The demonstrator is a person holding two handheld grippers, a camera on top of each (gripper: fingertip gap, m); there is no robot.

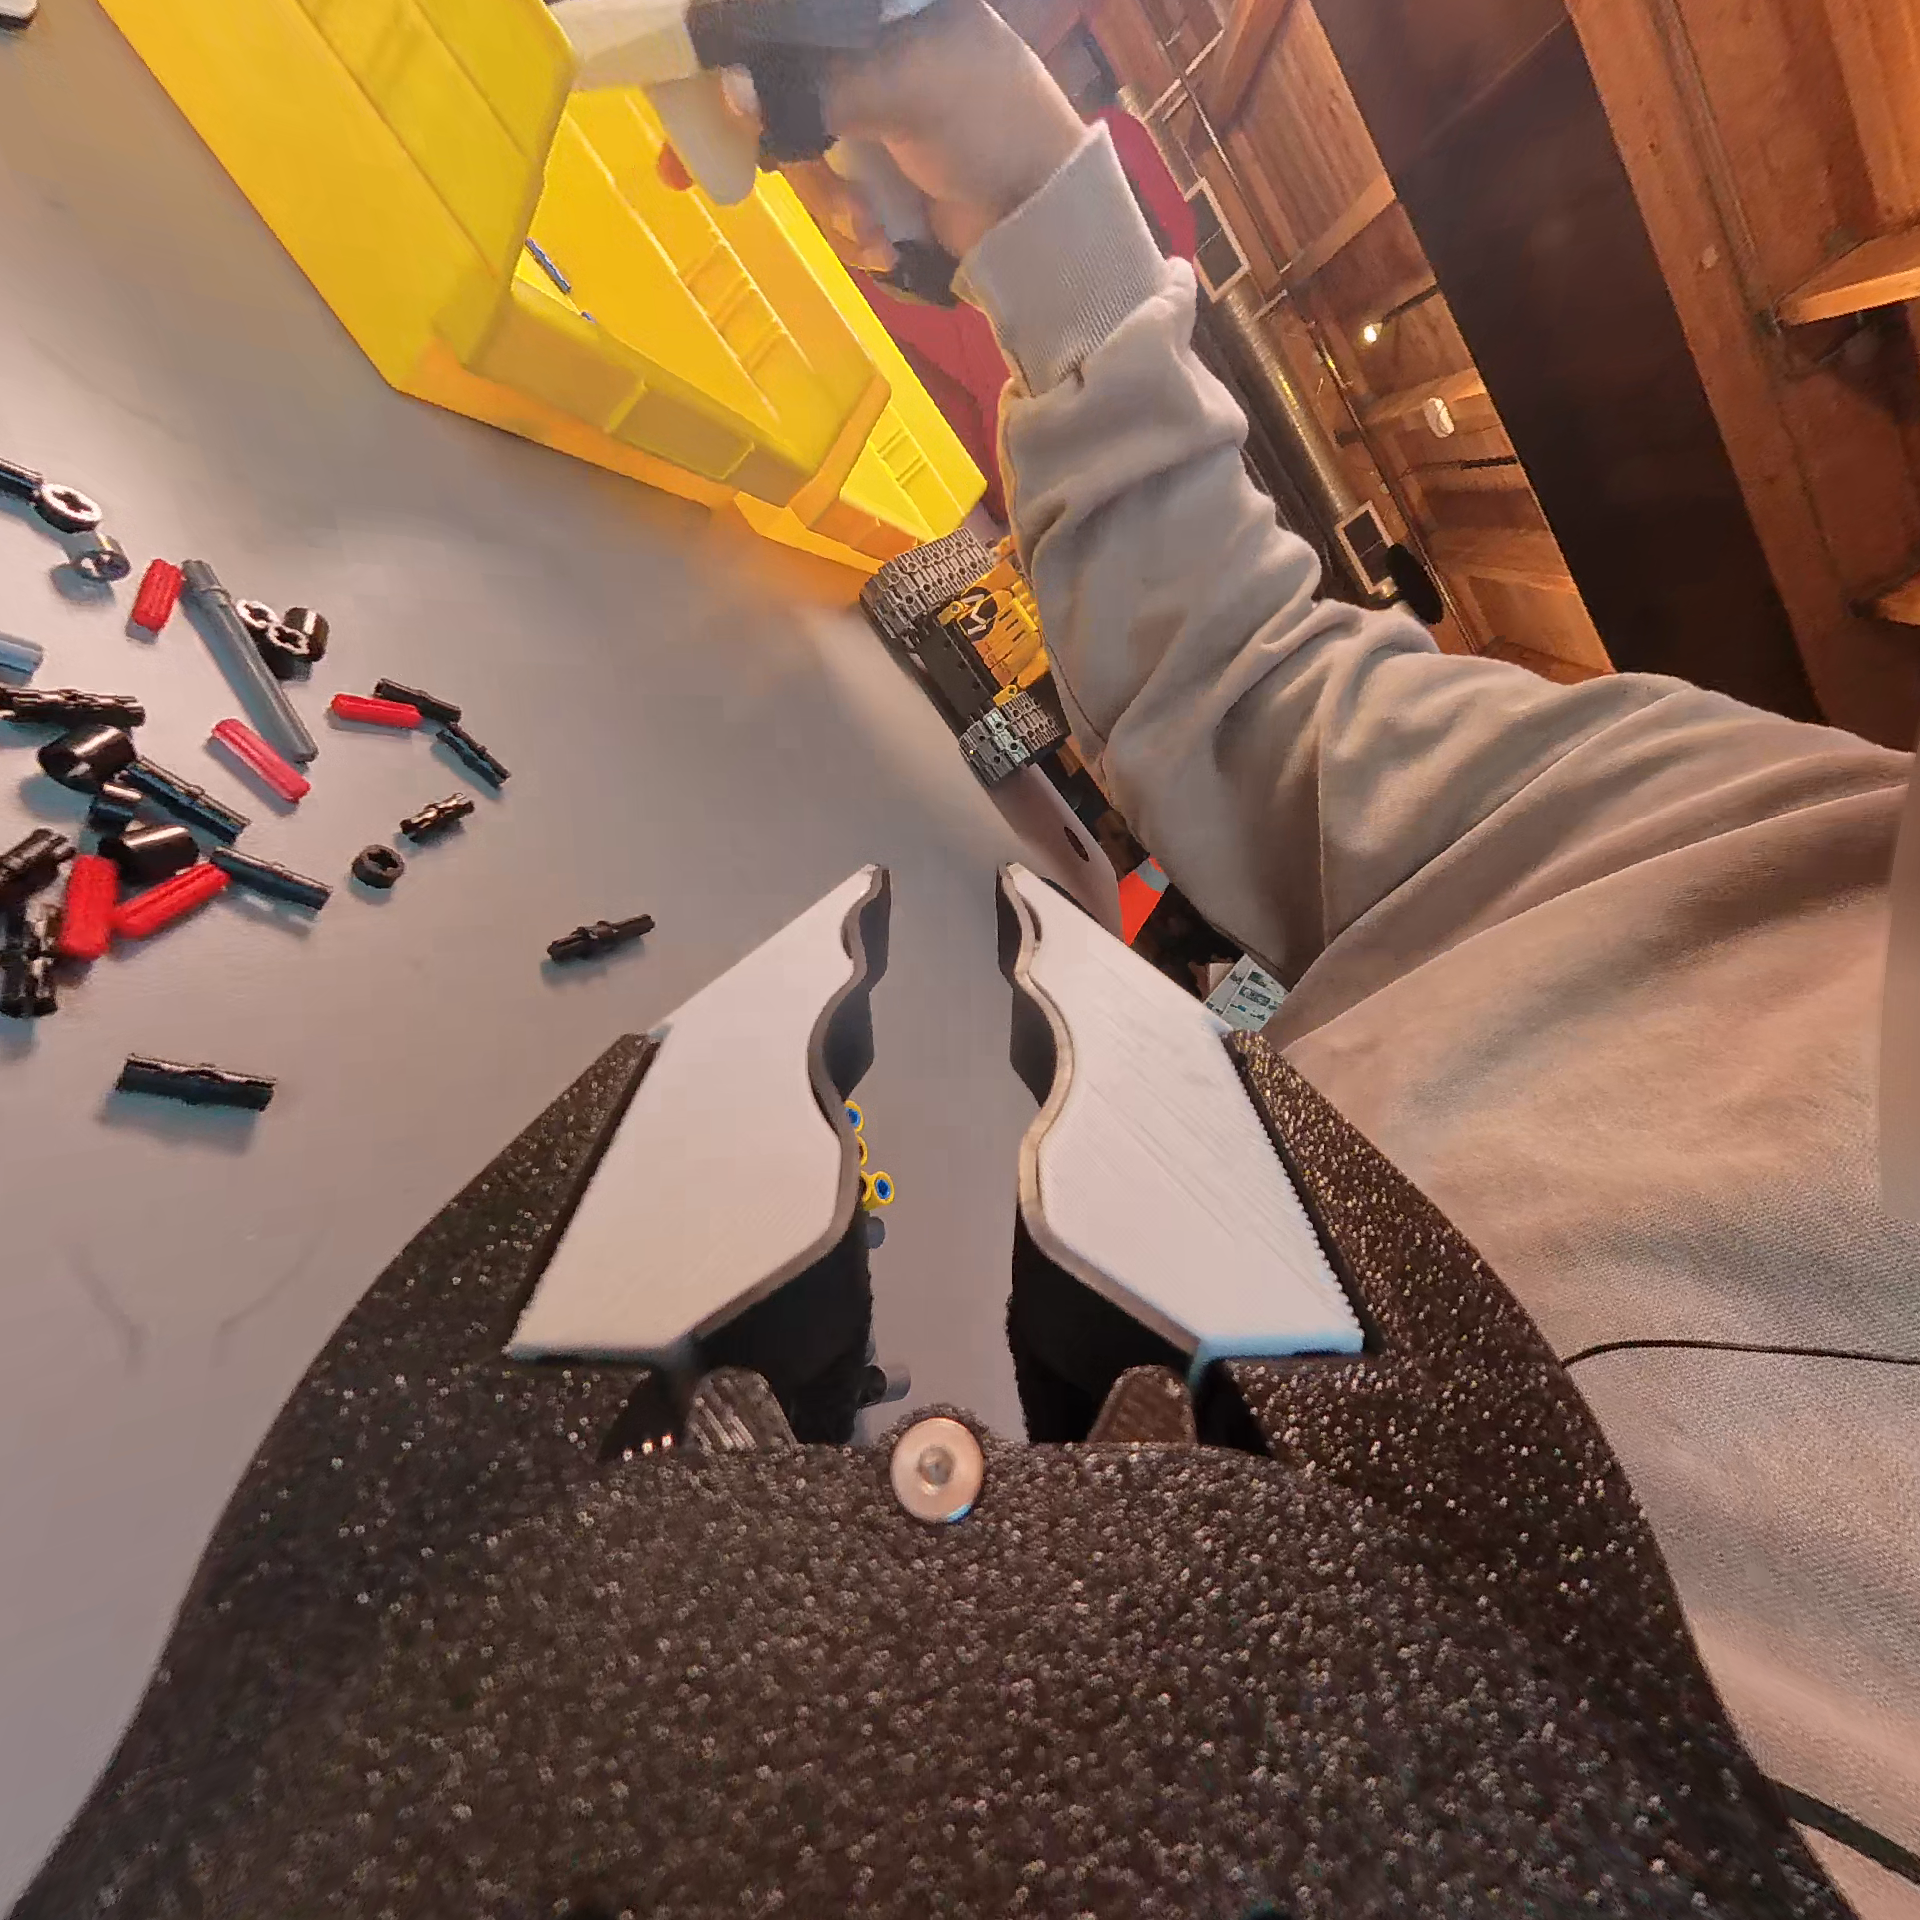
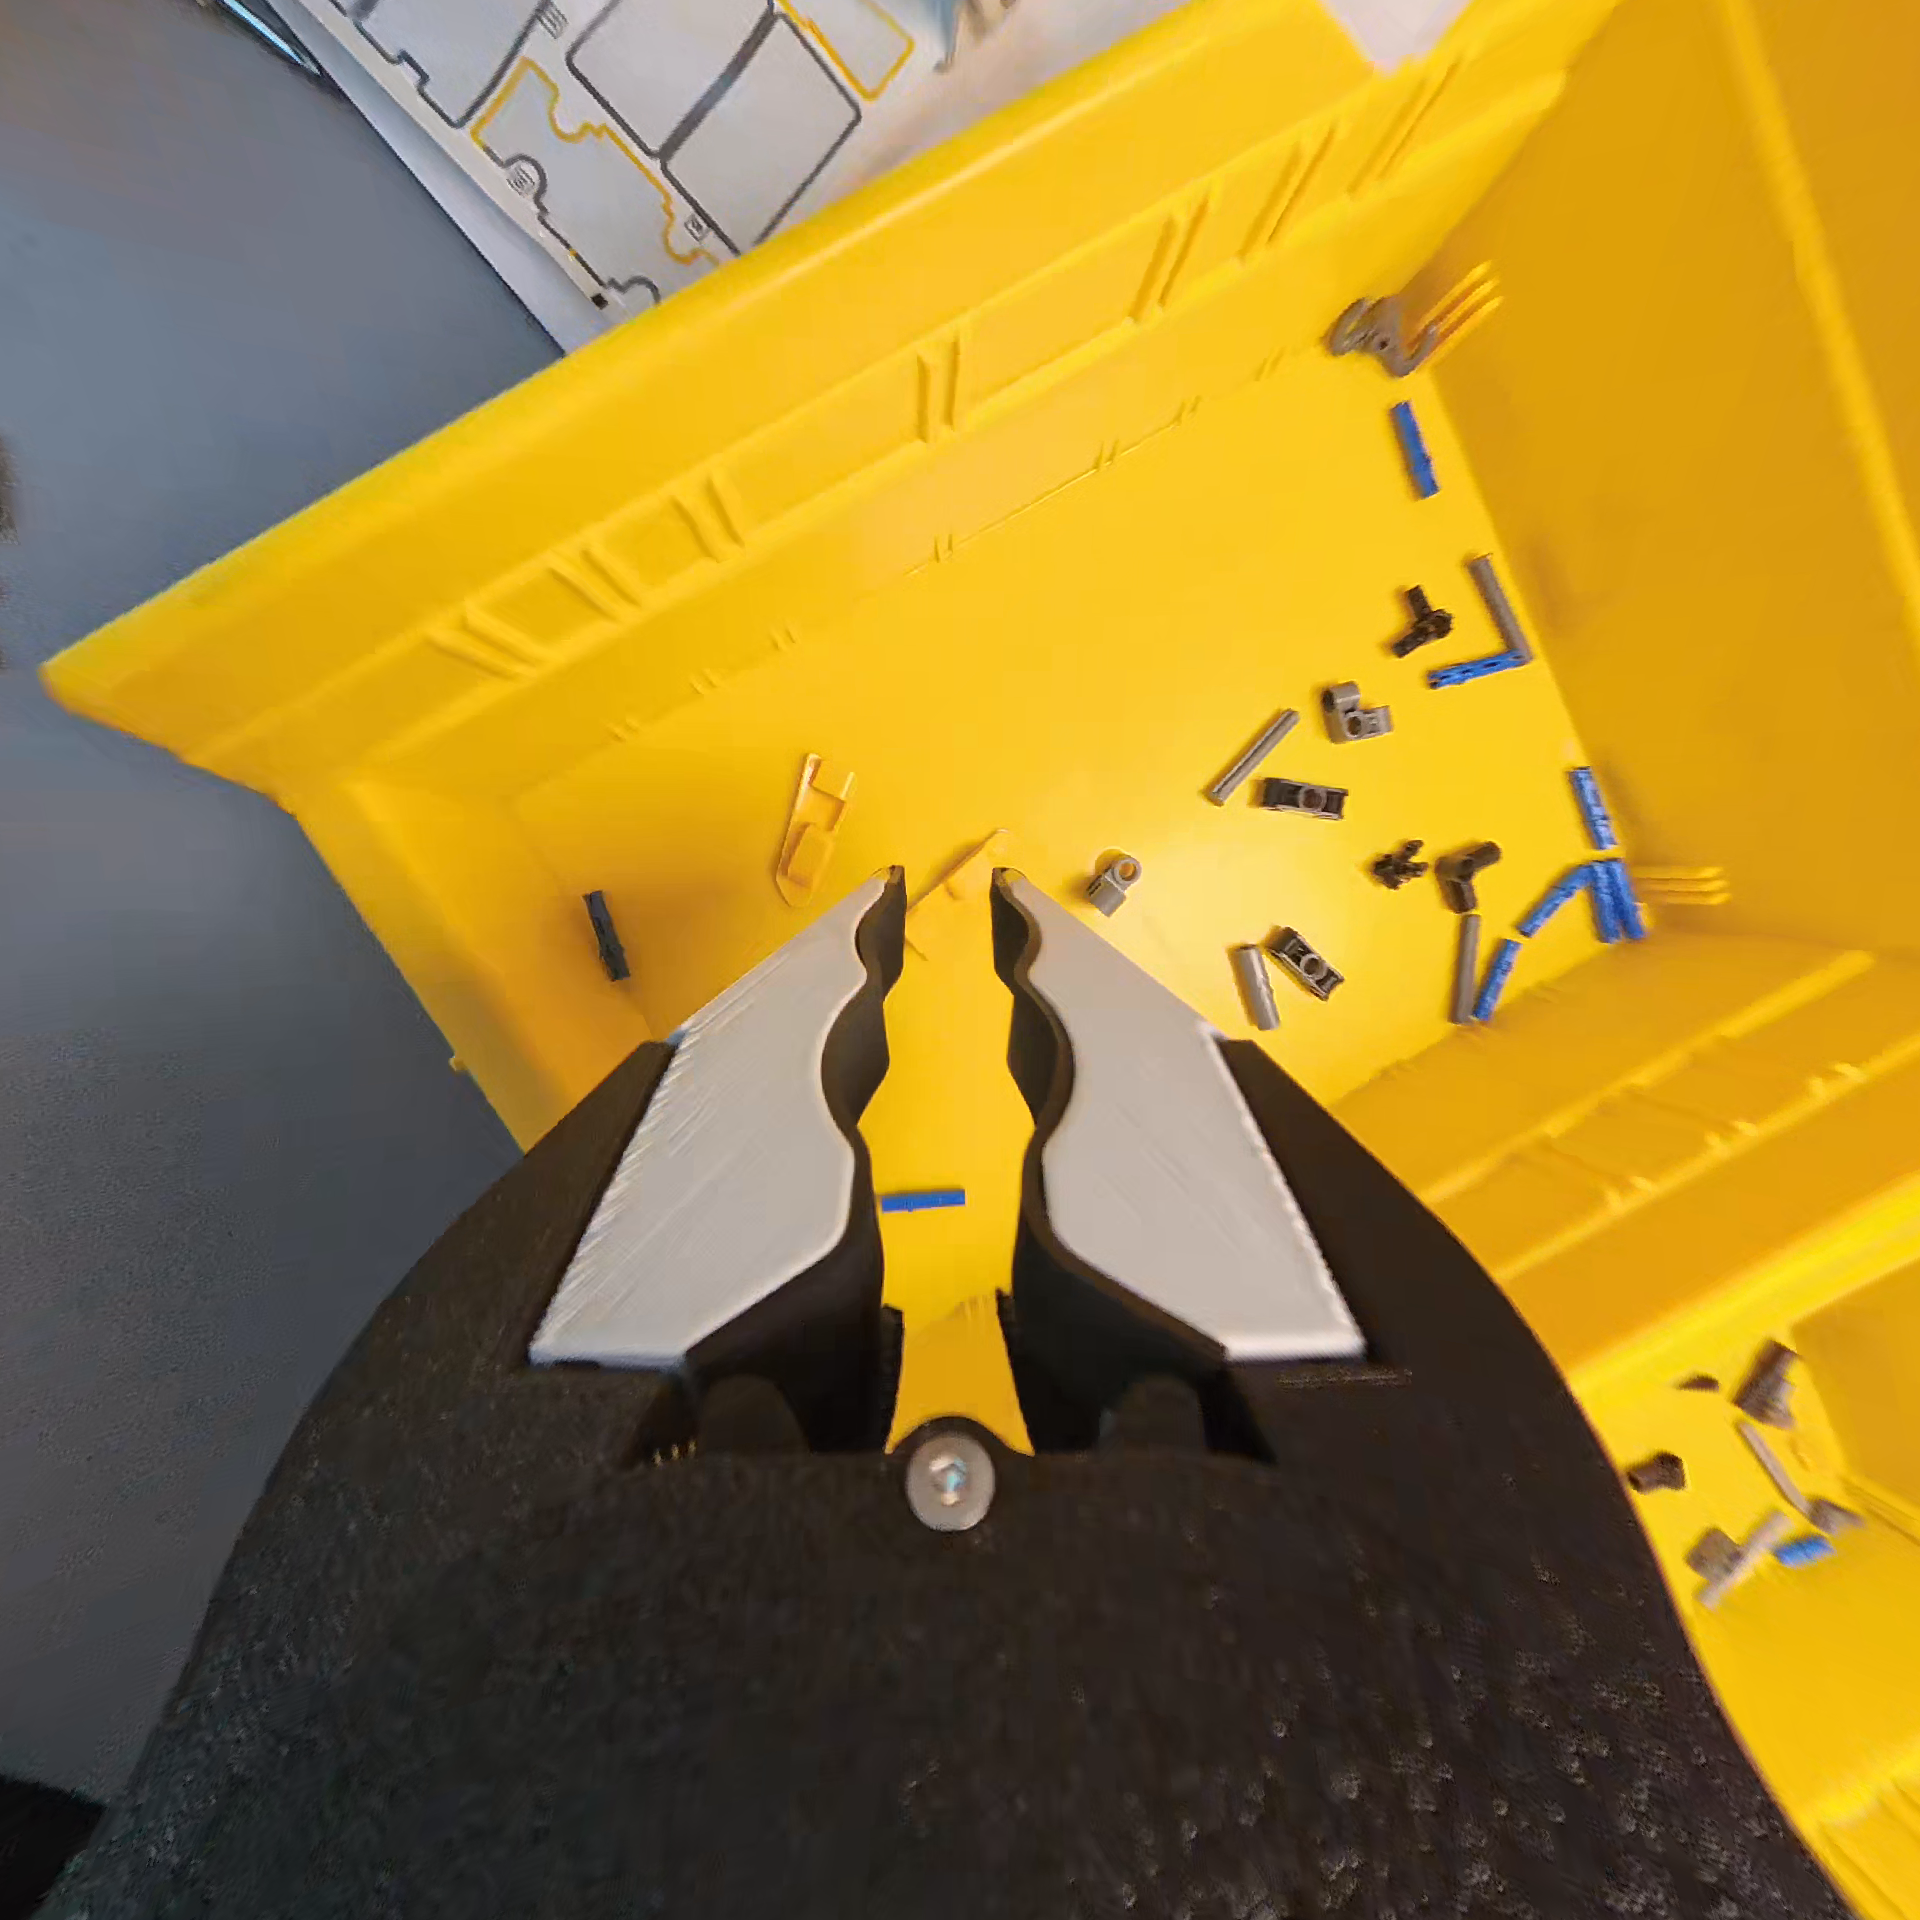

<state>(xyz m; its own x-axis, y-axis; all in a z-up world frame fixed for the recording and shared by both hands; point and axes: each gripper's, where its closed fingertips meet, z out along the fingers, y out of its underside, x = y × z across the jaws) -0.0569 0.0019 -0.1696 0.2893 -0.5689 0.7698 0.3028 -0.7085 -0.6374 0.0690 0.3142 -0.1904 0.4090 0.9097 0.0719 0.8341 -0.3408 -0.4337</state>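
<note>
Left gripper (image 1: pixel 943 883): fingers spread, nothing between the tips; hovering over the grey table (image 1: pixel 623 675), tips not touching any part.
Under left gripper: small yellow-and-blue piece (image 1: pixel 871 1164) peeking from beneath the left finger's inner edge, mostly hidden; possibly a short pinned beam, hard to tell.
Loose parts, left view: scatter of black and red pins (image 1: pixel 166 790) at 9 to 10 o'clock, well apart from the tips; nearest single black pin (image 1: pixel 601 935) at 9 o'clock; long grey axle (image 1: pixel 247 657) in the scatter.
Tracked model (image 1: pixel 966 665): grey treads, yellow-black body, at 12 o'clock beyond the tips, near the table edge, partly behind a grey sleeve (image 1: pixel 1195 623).
Other hand: raised at 12 to 1 o'clock, holding the second tool over the yellow bins (image 1: pixel 436 239).
Right gripper (image 2: pixel 945 883): fingers parted, holding nothing; hanging above the floor of a yellow bin (image 2: pixel 727 540).
Between right fingers: short blue pin (image 2: pixel 923 1201) lying on the bin floor, seen in the gap near the finger roots, untouched.
Ahead of tips: yellow flat piece (image 2: pixel 812 831) at 11 o'clock, near; grey connector (image 2: pixel 1114 881) at 1 o'clock, just beside the right tip.
Bin contents: grey, black and blue parts (image 2: pixel 1455 831) spread at 1 to 3 o'clock toward the far wall; black pin (image 2: pixel 607 935) at 9 o'clock against the side wall.
Open room: bare bin floor at 12 o'clock up to the ribbed wall.
Second compartment (image 2: pixel 1766 1496): at 4 o'clock, few blurred grey and blue bits.
Outside bin: grey table and printed sheet (image 2: pixel 665 135) at 11 o'clock.
</note>
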